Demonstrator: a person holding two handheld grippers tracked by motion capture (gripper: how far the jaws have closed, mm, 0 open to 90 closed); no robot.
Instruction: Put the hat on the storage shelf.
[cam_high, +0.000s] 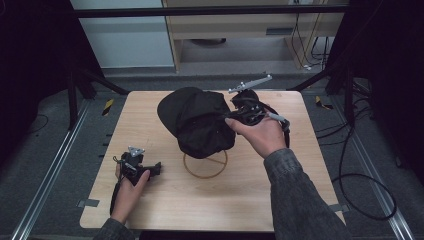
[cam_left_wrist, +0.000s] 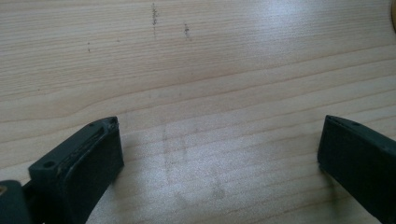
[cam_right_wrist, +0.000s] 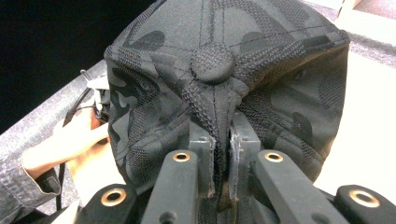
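Nearest us the left tool (cam_high: 156, 168) rests wide apart on the tabletop (cam_high: 280, 185), while our right tool (cam_high: 235, 116) pinches the black cap (cam_high: 200, 120), poised directly above the wire stand (cam_high: 205, 165).

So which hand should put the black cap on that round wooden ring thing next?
Probably the right. The right gripper is already pinching the black cap just above the wooden ring stand. The left gripper rests open near the table edge, holding nothing.

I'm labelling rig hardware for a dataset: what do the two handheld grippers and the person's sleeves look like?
Both the left gripper and the right gripper are black with blocky jaws, each topped by a grey three-cornered plate and trailing a black cable. Brass-ringed holes mark the right one's linkage. The sleeves are grey.
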